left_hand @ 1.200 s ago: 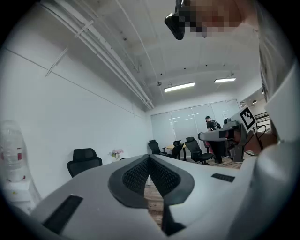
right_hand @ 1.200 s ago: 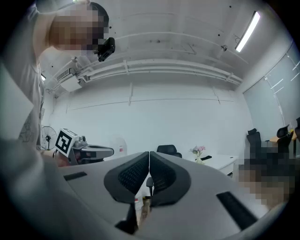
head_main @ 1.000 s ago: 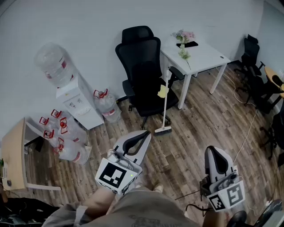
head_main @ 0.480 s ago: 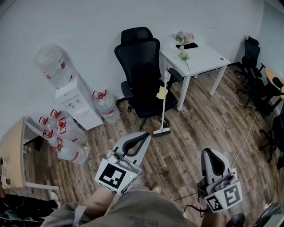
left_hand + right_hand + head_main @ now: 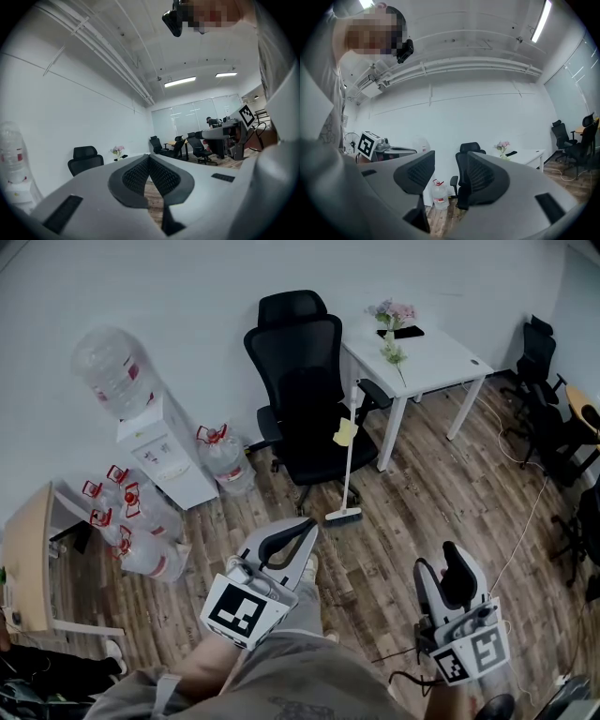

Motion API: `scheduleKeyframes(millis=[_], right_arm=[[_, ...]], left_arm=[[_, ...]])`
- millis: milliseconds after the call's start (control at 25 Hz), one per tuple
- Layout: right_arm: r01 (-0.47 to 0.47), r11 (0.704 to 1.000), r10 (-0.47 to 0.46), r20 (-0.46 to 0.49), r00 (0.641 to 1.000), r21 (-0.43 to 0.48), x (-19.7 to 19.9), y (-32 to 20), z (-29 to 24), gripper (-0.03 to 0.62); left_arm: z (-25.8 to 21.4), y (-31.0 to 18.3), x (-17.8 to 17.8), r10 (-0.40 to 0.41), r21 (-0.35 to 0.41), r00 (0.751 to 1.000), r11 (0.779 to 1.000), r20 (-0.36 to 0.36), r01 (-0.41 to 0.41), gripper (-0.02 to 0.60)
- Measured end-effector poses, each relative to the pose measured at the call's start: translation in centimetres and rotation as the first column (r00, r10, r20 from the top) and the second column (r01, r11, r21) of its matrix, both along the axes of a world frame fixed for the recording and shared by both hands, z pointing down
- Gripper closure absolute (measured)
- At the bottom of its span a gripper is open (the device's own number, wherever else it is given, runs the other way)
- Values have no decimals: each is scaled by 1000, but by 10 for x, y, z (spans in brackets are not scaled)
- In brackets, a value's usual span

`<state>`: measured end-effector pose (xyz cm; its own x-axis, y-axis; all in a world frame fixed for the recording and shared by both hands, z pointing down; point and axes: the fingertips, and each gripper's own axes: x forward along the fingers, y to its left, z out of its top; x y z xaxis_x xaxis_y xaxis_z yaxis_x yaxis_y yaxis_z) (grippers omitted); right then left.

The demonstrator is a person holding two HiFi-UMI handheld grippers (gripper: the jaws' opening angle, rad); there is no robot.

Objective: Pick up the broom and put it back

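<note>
Broom (image 5: 348, 470) upright on the wood floor (image 5: 441, 493), just beside the black office chair (image 5: 305, 381), near the white bench (image 5: 436, 357), left gripper (image 5: 306, 526) jaws pressed together, empty, right gripper (image 5: 441, 566) jaws just opened, apart, nothing between them

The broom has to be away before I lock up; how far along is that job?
Nothing is done yet: the broom stands propped by the black office chair, head on the floor, untouched. In hand: the right gripper has just been opening, nothing between its fingers; the left gripper is shut and empty. Left: reach the broom, grip its handle, put it back.
</note>
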<state>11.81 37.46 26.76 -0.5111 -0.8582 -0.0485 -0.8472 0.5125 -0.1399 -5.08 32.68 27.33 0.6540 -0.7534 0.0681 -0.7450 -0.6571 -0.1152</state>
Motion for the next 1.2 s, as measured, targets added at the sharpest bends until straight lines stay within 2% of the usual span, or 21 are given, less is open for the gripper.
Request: scheduleKeyframes(millis=[400,640,1000,1200], right_arm=[[-25,1000,25,-47,999,6,2,-76,12,381],[-41,998,38,-61,997,-47,-1,-156,27,381],[-29,989,18,-80,997,-142,-34,-286,46,381],[-36,987,23,-86,996,-156,-50,-359,47,381]], left_arm=[[16,-82,2,23,10,1000,1000,-17,-23,565],[26,-160,-4,27,-26,999,999,-18,-28,565],[46,-285,-26,39,-98,999,994,14,-37,565],[45,-357,-41,35,-100,999,994,30,-31,565]])
